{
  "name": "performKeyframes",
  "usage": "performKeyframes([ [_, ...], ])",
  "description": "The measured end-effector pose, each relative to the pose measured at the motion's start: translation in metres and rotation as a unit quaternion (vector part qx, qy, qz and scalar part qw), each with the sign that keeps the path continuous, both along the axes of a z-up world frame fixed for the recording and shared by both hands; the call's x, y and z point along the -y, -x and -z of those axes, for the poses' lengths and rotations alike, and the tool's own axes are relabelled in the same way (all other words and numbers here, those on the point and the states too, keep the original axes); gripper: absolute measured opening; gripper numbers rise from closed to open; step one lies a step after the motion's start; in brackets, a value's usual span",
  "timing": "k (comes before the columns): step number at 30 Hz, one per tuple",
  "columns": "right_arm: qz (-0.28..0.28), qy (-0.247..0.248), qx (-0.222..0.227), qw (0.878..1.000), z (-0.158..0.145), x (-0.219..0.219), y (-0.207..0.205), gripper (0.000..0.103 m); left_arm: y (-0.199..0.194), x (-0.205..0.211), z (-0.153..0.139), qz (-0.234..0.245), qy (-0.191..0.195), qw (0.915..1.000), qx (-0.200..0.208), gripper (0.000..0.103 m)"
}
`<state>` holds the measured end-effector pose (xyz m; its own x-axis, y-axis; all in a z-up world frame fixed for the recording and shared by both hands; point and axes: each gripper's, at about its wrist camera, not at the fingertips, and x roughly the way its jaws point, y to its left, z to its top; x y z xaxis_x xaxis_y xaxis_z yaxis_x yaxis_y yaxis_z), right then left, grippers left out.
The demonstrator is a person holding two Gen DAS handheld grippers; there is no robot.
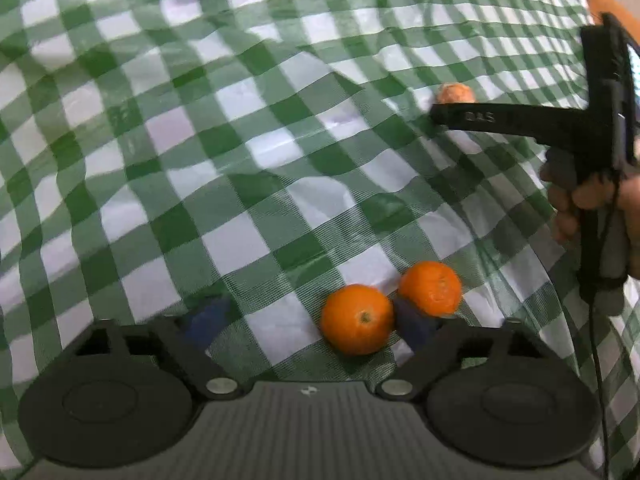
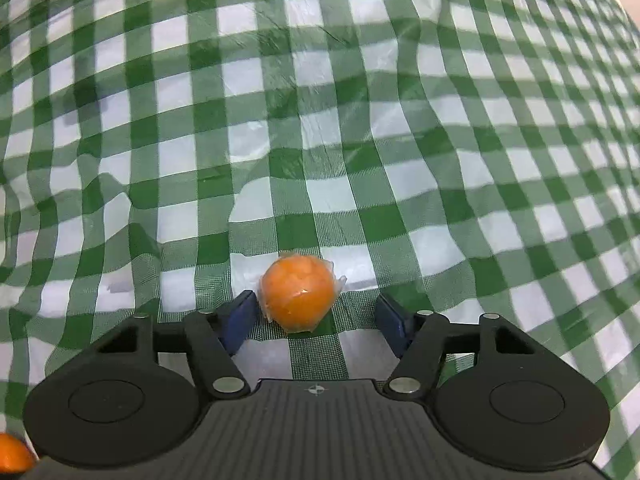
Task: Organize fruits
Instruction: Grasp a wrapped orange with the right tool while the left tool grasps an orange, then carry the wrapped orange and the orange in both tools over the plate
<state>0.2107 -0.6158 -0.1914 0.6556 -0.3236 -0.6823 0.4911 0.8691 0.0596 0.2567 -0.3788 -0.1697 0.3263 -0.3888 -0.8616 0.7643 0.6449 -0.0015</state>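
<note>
Left gripper (image 1: 312, 320): jaws spread; near orange (image 1: 357, 319) between them, untouched.
Second orange (image 1: 431, 288): beside it, right.
Right gripper (image 2: 316, 318): jaws spread around wrapped orange (image 2: 299, 295).
Bench: checked cloth (image 1: 240, 140).

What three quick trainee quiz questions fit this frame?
1. True or false: the orange between the fingers of the right gripper is wrapped in clear film.
2. How many bare oranges lie at the left gripper? A) one B) two C) four
3. Fill in: the fruit lies on a green and white ____ cloth.

Key: 1 true; 2 B; 3 checked.
</note>
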Motion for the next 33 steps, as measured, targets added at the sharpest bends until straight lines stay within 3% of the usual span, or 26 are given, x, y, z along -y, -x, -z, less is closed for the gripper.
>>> performKeyframes([
  [1, -0.003, 0.006, 0.000, 1.000, 0.001, -0.001, -0.001, 0.060, 0.002, 0.001, -0.001, 0.008, 0.003, 0.9999, 0.006, 0.072],
  [2, -0.010, 0.012, 0.001, 1.000, 0.001, -0.002, -0.001, 0.054, 0.005, 0.002, -0.004, 0.018, 0.008, 0.9998, 0.010, 0.053],
  [3, -0.018, 0.019, 0.003, 1.000, 0.000, -0.003, 0.000, 0.038, 0.008, 0.001, -0.006, 0.029, 0.014, 0.9994, 0.013, 0.037],
  [9, 0.024, 0.042, 0.018, 0.999, -0.028, 0.000, 0.030, 0.037, 0.021, -0.019, -0.018, 0.014, 0.001, 0.9994, 0.032, 0.037],
  [15, 0.014, 0.044, 0.022, 0.999, -0.069, -0.027, 0.109, 0.037, 0.044, -0.084, -0.055, -0.078, -0.019, 0.9966, 0.019, 0.037],
  [21, -0.048, -0.006, 0.014, 0.999, -0.112, -0.120, 0.189, 0.037, 0.091, -0.163, -0.097, -0.152, -0.035, 0.9877, -0.005, 0.037],
  [25, -0.104, -0.037, 0.019, 0.994, -0.138, -0.190, 0.221, 0.037, 0.128, -0.209, -0.120, -0.184, -0.034, 0.9823, -0.013, 0.037],
  [33, -0.254, -0.091, 0.022, 0.963, -0.183, -0.328, 0.262, 0.037, 0.206, -0.294, -0.149, -0.224, -0.023, 0.9737, -0.033, 0.037],
])
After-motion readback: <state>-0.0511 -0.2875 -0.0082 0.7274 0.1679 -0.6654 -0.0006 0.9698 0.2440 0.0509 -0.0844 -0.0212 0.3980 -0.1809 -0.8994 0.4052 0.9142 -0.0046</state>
